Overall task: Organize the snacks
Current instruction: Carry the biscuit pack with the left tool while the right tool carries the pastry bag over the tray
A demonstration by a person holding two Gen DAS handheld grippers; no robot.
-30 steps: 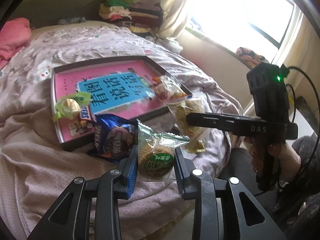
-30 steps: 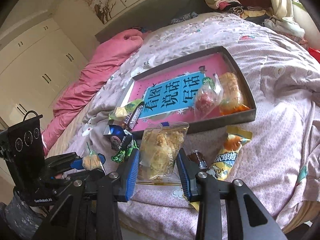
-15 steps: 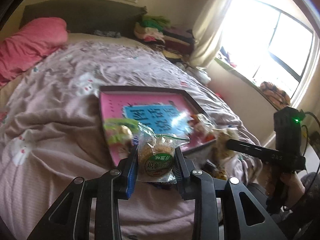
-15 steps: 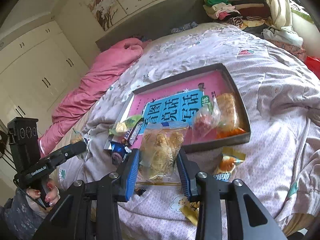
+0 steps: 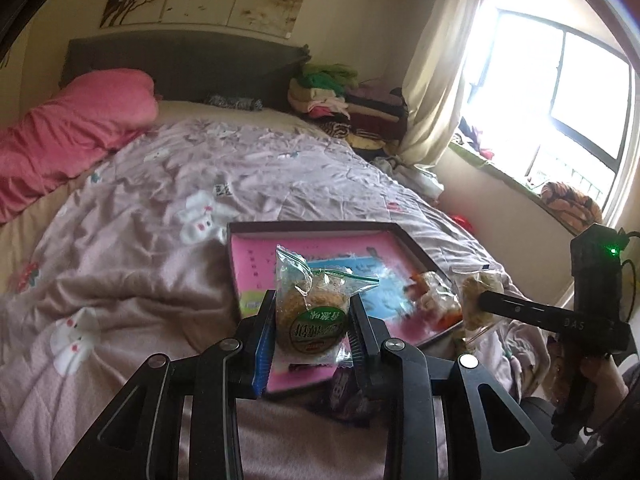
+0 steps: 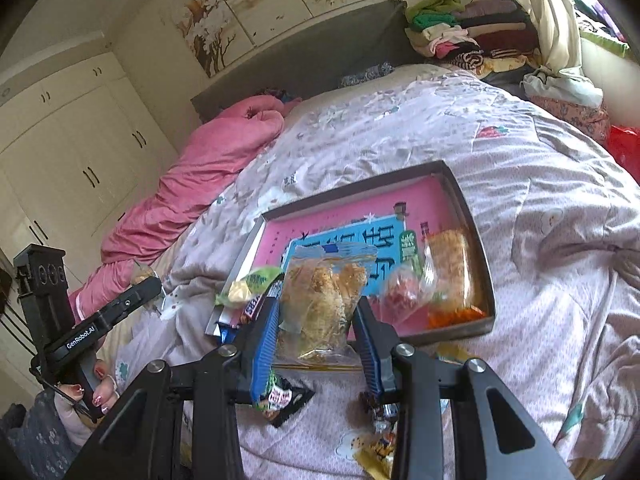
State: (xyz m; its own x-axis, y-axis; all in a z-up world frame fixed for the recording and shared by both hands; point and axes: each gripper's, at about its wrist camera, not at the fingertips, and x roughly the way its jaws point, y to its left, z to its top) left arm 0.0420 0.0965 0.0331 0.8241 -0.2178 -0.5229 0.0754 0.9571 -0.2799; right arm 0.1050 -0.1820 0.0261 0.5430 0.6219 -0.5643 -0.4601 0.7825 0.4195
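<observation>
My left gripper (image 5: 312,332) is shut on a clear pastry packet with a green round label (image 5: 314,312), held up over the near edge of the pink-lined box (image 5: 320,225). My right gripper (image 6: 318,332) is shut on a clear bag of fried crisps (image 6: 324,304), lifted above the bed in front of the same box (image 6: 468,204). In the box lie a red-sweet packet (image 6: 400,292) and an orange snack packet (image 6: 450,264). A green-wrapped sweet (image 6: 250,284) rests at the box's left corner. The right gripper (image 5: 480,300) shows at the right of the left wrist view.
Loose wrappers lie on the quilt near the front edge: a dark packet (image 6: 280,398) and a yellow one (image 6: 376,450). A pink duvet (image 5: 68,136) is heaped at the left, folded clothes (image 5: 344,100) at the headboard. The window sill (image 5: 520,184) runs along the right.
Both grippers have risen with their packets. The left one swung left and tilted up, so the box now sits lower and further right in its view, and the headboard shows.
</observation>
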